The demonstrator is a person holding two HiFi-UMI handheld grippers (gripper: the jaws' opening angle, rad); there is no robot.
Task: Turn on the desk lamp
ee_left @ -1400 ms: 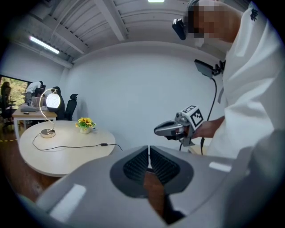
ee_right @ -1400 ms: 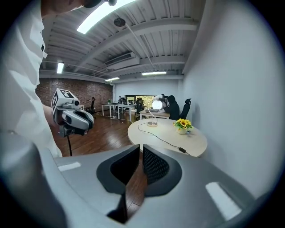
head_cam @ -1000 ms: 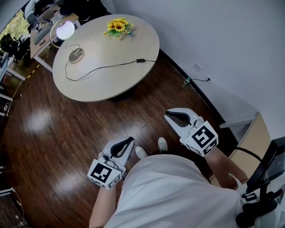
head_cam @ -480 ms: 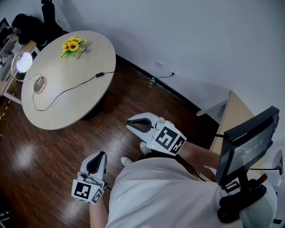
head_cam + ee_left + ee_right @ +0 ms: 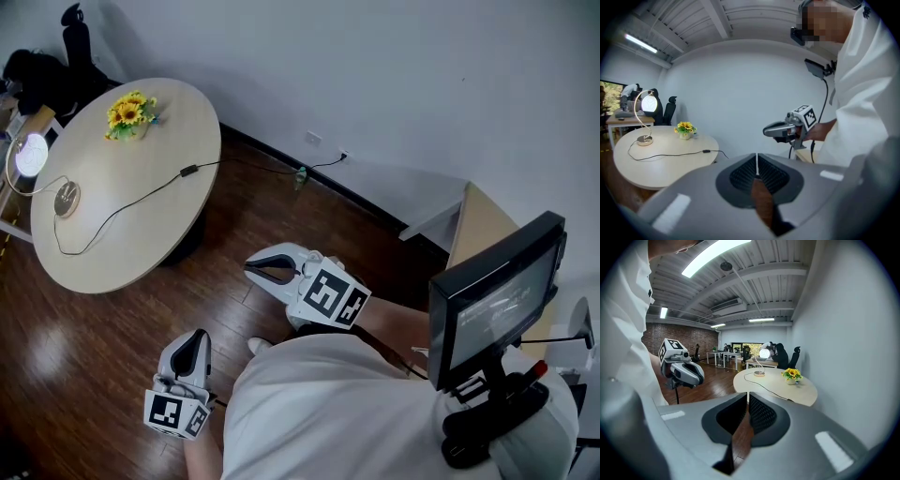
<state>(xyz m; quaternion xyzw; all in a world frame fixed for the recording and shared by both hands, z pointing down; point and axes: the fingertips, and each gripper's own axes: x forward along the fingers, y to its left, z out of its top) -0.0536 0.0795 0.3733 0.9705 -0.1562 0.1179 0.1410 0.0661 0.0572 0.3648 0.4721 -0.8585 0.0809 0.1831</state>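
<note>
Your left gripper (image 5: 199, 339) hangs low at your hip, jaws pressed together on nothing. Your right gripper (image 5: 255, 268), raised before your waist, is likewise clenched and empty. Both are over the wood floor (image 5: 84, 356), well apart from the round table (image 5: 141, 234). The lamp (image 5: 30, 156) stands near the table's far left edge and its round head glows, so the switching looks done. Confirm it by eye rather than by touch. If it needs another press, come in from the near edge with one clenched gripper. Stay clear of the cord (image 5: 141, 200) that trails across the top and of the flowers (image 5: 127, 112) at the wall-side edge. I cannot tell where the switch is.
</note>
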